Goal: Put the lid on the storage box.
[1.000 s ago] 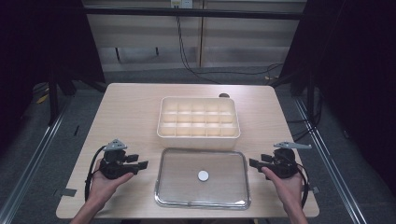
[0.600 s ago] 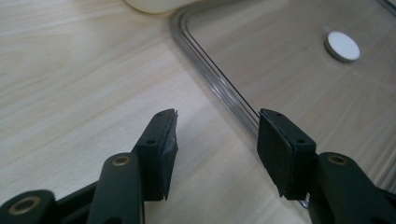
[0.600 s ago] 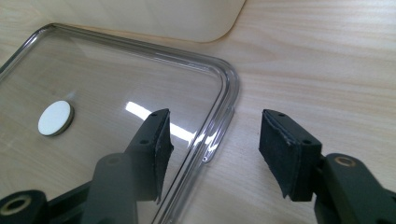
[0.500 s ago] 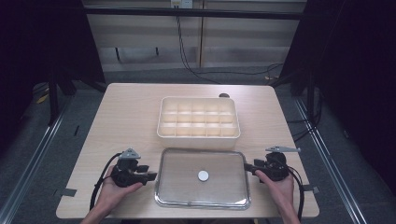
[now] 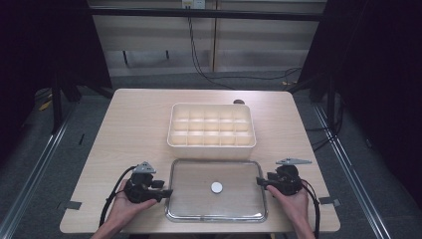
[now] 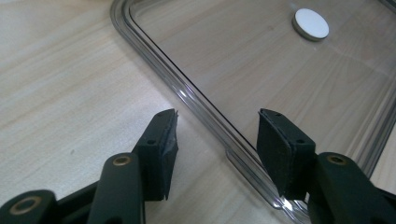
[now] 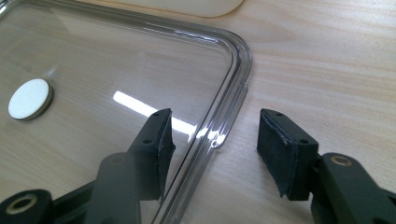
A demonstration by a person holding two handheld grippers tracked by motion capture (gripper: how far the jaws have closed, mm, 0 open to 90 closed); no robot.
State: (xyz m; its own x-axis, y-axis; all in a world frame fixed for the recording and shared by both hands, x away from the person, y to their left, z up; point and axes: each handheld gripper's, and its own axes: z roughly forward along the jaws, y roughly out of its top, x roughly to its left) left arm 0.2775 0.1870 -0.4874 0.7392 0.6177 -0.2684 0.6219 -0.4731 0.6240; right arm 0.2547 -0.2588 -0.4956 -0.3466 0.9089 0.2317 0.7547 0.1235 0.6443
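clear lid (image 5: 217, 190) lies flat on the table (image 5: 129, 124), just in front of the cream divided box (image 5: 212, 130), long axis running left to right. we see the left gripper (image 5: 166, 191) at its left short edge and the right gripper (image 5: 259, 181) at its right short edge, equally near. both stand open with jaws either side of the rim, gripping nothing yet. a small white disc (image 5: 216, 187) marks lid centre.

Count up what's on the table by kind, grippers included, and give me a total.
Handheld grippers: 2, left and right
Clear lid with a white round disc in its middle: 1
Cream divided organizer box: 1
Total: 4
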